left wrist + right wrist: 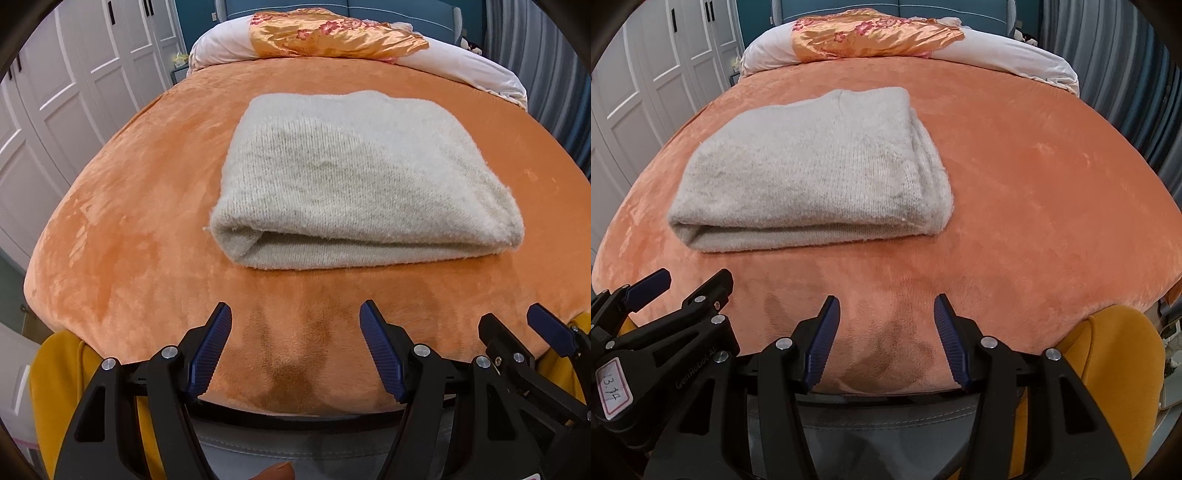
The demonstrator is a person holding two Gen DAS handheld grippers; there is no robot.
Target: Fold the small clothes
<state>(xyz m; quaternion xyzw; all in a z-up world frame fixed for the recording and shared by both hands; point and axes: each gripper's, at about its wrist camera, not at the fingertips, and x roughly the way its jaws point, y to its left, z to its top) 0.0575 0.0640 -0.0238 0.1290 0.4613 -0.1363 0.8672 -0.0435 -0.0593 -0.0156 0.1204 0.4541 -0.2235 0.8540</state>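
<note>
Fingers: left gripper (295,350), black frame with ribbed blue pads (208,350), jaws apart, nothing between them, poised over bare blanket at the near edge of the bed; right gripper (886,341), same make, jaws apart somewhat narrower, likewise empty, just beside the left one. Wardrobe (74,74): white panelled doors with dark handles, far left. Blanket (129,229): orange plush, covering the bed. Knitted garment (354,177): cream, fluffy, folded into a thick rectangle, lying flat mid-bed, folded edge toward the grippers, well apart from both; ahead of the left gripper, ahead and to the left of the right one. Quilt (332,33): white roll with orange floral satin panel, at the head of the bed. Curtain (1126,74): grey-blue, pleated, far right.
</note>
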